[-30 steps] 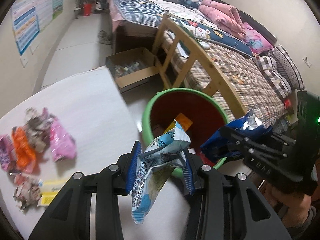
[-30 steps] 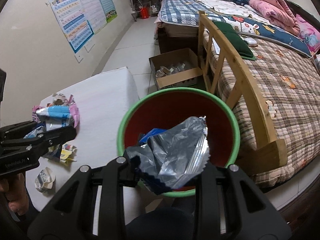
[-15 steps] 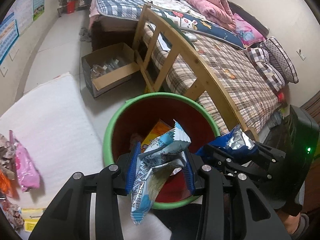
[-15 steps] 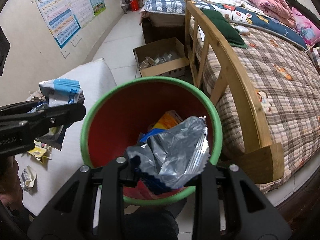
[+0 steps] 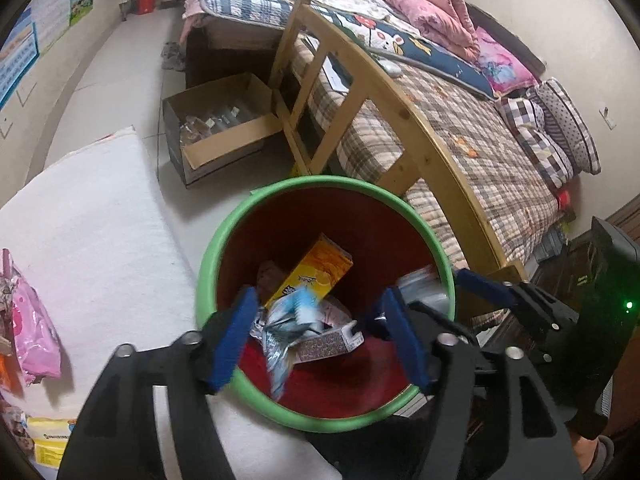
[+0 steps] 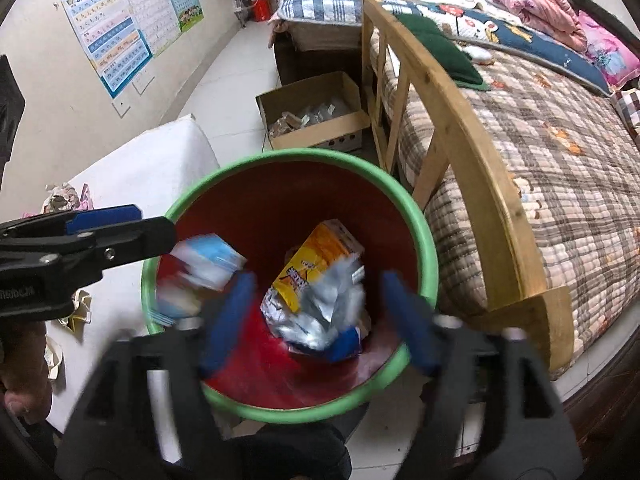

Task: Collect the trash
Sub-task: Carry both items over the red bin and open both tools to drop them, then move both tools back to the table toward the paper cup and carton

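Bedroom floor, green-rimmed bin (image 5: 224,236), left gripper (image 5: 320,340) – right gripper (image 6: 316,320) – both wide, empty

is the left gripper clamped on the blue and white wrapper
No: the left gripper has its blue fingers spread wide, and the blurred blue and white wrapper is loose between them over the green-rimmed red bin.

We see the right gripper (image 6: 316,320) over the green-rimmed bin (image 6: 430,256), its 2 blue-padded fingers (image 6: 226,320) spread, nothing between them. Silver wrapper (image 6: 328,308), blurred, lies inside on an orange carton (image 6: 316,258). Left gripper (image 6: 120,228) at the bin's left rim; blue-white wrapper (image 6: 208,264) blurred below it.
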`<state>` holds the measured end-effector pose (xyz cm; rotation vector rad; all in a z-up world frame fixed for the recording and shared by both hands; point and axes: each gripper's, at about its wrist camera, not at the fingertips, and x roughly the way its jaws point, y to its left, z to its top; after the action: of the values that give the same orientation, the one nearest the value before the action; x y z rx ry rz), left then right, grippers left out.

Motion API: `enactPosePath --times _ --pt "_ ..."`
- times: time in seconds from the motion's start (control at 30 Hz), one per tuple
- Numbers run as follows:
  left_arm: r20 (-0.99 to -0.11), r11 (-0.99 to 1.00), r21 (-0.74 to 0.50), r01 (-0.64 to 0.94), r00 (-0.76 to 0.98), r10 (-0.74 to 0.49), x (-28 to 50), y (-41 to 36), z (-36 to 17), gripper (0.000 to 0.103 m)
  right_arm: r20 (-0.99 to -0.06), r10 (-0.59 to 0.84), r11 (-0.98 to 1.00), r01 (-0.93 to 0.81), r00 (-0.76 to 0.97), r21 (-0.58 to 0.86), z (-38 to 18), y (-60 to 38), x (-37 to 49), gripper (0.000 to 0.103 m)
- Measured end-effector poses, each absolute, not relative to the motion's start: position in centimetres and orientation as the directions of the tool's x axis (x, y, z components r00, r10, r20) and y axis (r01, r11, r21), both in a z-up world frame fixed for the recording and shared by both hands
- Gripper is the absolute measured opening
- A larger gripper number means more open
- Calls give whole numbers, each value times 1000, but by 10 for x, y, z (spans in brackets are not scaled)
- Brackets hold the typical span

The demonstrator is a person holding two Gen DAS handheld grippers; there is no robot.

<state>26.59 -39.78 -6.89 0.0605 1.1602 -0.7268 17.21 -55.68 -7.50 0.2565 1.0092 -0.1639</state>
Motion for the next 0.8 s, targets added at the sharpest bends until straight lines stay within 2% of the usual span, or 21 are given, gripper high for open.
enactPosePath --times 0.03,0.1,0.33,0.4,0.8 --pt "-845 776 -317 545 209 -492 266 -394 -67 66 -852 -17 959 251 524 135 -74 -556 172 77" --pt "-841 782 -321 534 220 -495 267 -388 -65 70 -853 -14 960 247 522 136 -74 -554 172 84" --pt "-830 846 -269 460 335 -446 262 -345 -48 95 -843 -33 964 239 537 114 -58 -539 166 95" --pt "-831 859 -261 440 352 -432 261 -330 -44 95 -838 -37 967 230 544 107 -52 -530 164 98" --pt "-826 925 -205 319 450 -338 227 -203 -16 95 -805 44 987 100 592 127 -17 -444 157 98"
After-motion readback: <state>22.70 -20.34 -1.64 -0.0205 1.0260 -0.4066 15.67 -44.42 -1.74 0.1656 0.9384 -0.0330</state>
